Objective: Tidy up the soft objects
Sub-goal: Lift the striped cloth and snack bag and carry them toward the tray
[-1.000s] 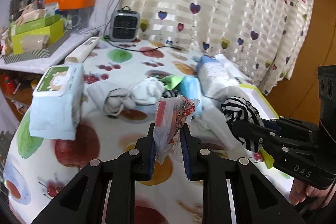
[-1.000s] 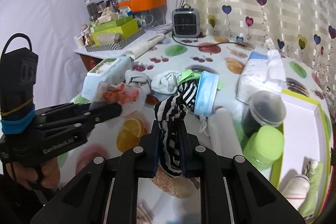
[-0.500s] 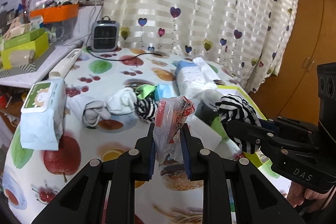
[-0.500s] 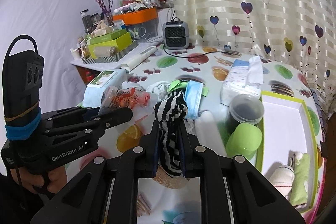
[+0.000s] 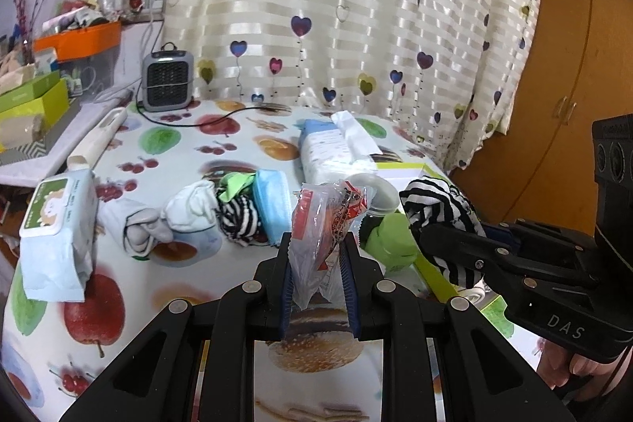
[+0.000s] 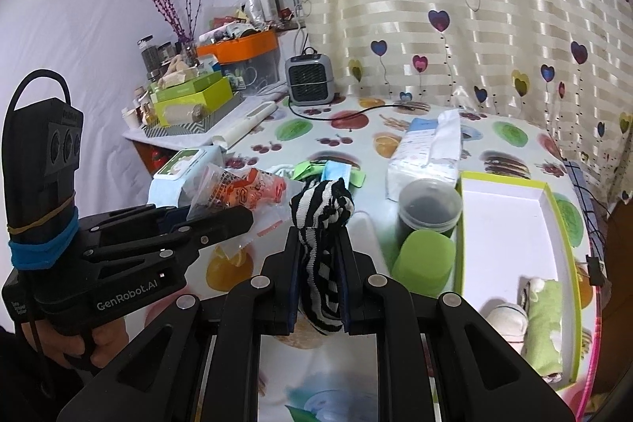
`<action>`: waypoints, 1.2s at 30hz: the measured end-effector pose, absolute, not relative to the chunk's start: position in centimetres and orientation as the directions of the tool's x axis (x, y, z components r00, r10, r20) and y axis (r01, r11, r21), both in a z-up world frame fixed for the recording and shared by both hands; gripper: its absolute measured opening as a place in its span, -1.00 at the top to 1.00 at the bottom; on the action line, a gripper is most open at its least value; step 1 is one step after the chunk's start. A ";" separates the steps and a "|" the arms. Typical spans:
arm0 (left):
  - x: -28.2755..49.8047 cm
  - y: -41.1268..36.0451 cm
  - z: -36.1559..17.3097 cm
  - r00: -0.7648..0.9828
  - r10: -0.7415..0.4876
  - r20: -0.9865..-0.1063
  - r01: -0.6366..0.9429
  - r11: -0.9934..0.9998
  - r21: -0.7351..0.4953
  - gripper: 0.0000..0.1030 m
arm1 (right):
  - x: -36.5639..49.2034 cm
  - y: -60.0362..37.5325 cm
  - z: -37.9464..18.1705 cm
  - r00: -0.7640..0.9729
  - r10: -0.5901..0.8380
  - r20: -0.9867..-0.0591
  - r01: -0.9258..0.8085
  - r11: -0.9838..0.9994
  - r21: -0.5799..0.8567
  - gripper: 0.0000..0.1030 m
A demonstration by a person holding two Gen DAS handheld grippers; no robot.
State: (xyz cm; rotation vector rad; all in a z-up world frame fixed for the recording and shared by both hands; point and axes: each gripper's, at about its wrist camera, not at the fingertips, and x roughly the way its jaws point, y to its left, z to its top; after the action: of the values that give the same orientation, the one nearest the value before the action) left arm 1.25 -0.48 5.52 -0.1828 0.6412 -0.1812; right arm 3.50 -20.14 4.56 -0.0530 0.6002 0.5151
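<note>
Striped curtains [image 5: 356, 26] dotted with hearts hang behind my bench [image 5: 237, 145], which wears a fruit-print cloth. I see both grippers held side by side above the near edge, tilted downward toward the bench top. My left gripper [image 5: 316, 271] is pinching a clear plastic packet [image 5: 324, 224] with red print; the packet stands upright between the blue pads, its long axis running up out of the jaws, crumpled top leaning a little right. My right gripper [image 6: 318, 275] is clamped on a black-and-white striped sock [image 6: 320, 224], also upright, its bunched end sticking up above the fingertips and its tail hanging below the pads. A hand [image 6: 79, 339] wraps the left gripper's handle at the lower left of the right view.

Well right of the sock lies a white tray with a lime-green rim [image 6: 514, 208], holding a green cloth [image 6: 546, 323] and a white rolled piece [image 6: 508, 319] at its near end. Just left of the tray stand a dark lidded tub [image 6: 429, 200] and a green cup [image 6: 423, 256], between my right gripper and the tray. Beyond them I see a tissue pack [image 5: 332, 149], a wet-wipes pack [image 5: 59, 236] at the left edge, a small grey heater [image 5: 168, 80] by the curtain, then a heap of white socks [image 5: 190, 208], another striped sock [image 5: 239, 220] and a blue face mask [image 5: 273, 208].
</note>
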 end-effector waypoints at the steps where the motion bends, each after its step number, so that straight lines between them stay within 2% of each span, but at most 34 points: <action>1: 1.3 -0.6 5.5 0.786 -0.226 -0.575 0.114 0.968 -0.223 0.61 | 3.5 -20.3 4.6 0.705 0.446 -0.551 -0.475 0.874 0.101 0.68; 36: 5.1 -9.0 6.0 0.741 -0.314 -0.593 0.256 0.949 -0.183 0.61 | 4.2 -31.0 4.6 0.788 0.336 -0.516 -0.283 0.942 0.180 0.68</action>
State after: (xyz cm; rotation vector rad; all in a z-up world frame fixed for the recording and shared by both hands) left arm 5.07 -8.99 6.04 -0.0917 0.6667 -0.3126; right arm 4.20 -30.99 4.59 0.0946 0.5730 0.3340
